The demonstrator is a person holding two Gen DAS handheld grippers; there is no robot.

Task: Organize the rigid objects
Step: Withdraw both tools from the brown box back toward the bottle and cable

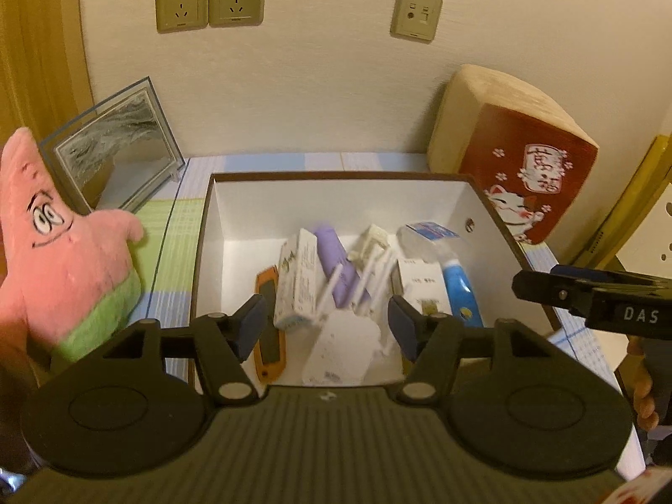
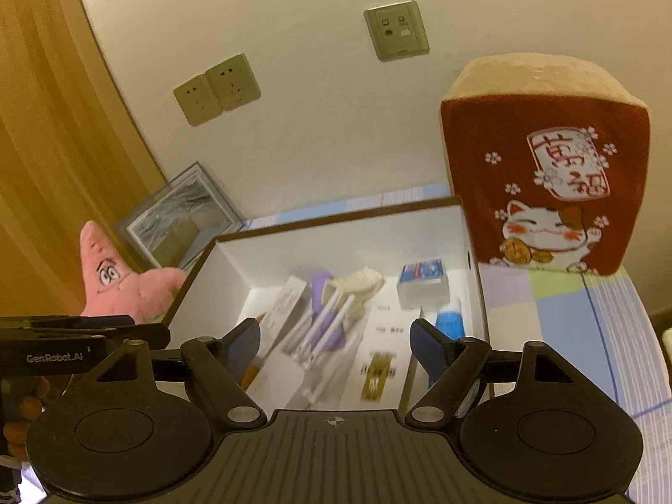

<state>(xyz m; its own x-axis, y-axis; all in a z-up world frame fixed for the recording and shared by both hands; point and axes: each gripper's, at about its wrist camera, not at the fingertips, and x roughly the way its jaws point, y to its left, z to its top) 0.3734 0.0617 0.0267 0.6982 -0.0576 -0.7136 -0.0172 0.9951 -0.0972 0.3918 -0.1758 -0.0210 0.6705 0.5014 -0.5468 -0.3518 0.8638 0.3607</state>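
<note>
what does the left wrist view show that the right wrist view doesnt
Only the left wrist view shows the orange utility knife in full, lying on the box floor, and the right hand-held gripper. Only the right wrist view shows the left hand-held gripper and the whole front of the red cat cushion. Both show the white box, the pink starfish plush and the blue tube.

One open brown-rimmed white cardboard box (image 1: 210,227) at centre frame; inside it, one orange utility knife (image 1: 269,327), one purple cylindrical tube (image 1: 336,264), one blue-and-white tube (image 1: 460,290); one pink star-shaped plush toy (image 1: 63,260) at left; one red lucky-cat cushion (image 1: 521,168) at right; three beige wall plates (image 1: 182,5) above.
</note>
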